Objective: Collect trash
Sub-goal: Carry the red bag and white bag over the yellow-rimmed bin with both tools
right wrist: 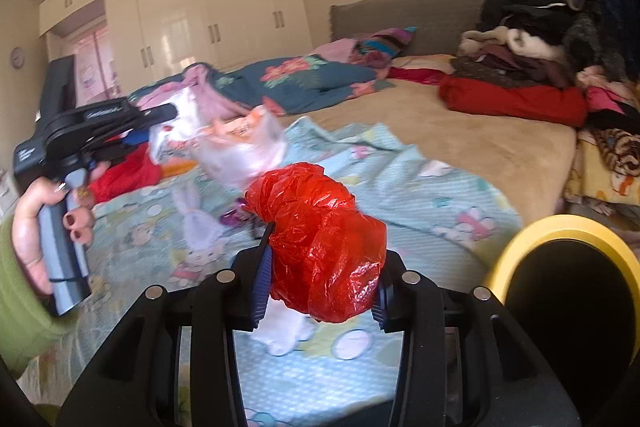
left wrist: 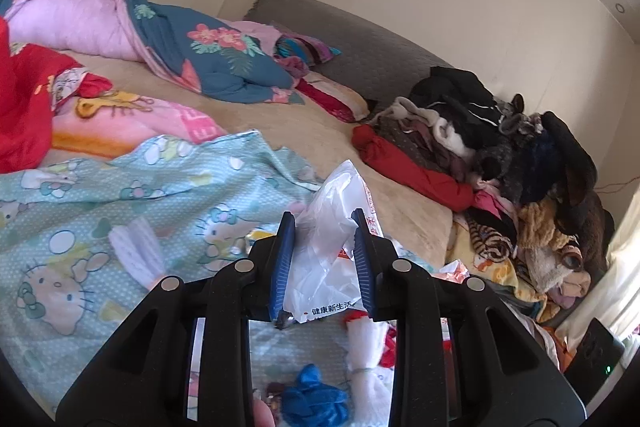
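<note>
In the left wrist view my left gripper is shut on a crumpled white plastic bag with red print, held above the bed. The right wrist view shows that left gripper from the side, with the white bag hanging from it and a person's hand on its handle. My right gripper is shut on a crumpled red plastic bag, which hides its right fingertip. A yellow-rimmed bin with a dark inside stands just right of it.
A Hello Kitty sheet covers the near bed, with a blue crumpled scrap, a white bundle and a purple wrapper lying on it. A clothes pile fills the right side, a floral quilt the far left.
</note>
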Demonstrator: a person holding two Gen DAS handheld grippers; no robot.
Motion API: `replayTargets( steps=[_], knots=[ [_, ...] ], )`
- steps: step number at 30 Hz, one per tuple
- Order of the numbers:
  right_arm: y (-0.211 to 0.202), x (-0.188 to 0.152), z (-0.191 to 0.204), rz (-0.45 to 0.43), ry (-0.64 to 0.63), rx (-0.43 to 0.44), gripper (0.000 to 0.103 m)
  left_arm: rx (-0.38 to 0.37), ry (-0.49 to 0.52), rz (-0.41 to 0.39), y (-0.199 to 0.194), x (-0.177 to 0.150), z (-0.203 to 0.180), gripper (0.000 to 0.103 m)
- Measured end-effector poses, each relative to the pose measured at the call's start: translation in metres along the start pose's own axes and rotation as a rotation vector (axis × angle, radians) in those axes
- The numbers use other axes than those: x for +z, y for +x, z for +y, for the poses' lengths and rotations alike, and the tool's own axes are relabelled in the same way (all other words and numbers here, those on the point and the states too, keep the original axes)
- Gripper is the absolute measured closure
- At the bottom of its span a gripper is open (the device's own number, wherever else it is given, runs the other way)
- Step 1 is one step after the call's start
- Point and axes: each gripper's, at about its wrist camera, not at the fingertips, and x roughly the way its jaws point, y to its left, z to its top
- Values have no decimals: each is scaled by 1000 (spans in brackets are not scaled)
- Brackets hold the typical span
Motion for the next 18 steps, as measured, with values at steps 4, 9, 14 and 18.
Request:
replayTargets(
  steps=[4,9,14,18],
  knots=[
    [-12,2,-20,-21,37,-48,65,-25,23,13,3,-4,-15,81],
    [-25,7,-48,-48,87,-104,65,-53,48,37,9,-10,-32,81],
    [-37,7,-68,-68,119,-158,65,-79,71,65,15,-18,-49,81],
    [-46,7,-83,-78,146,-194,65,-104,103,82,19,-25,-65,81]
  ],
)
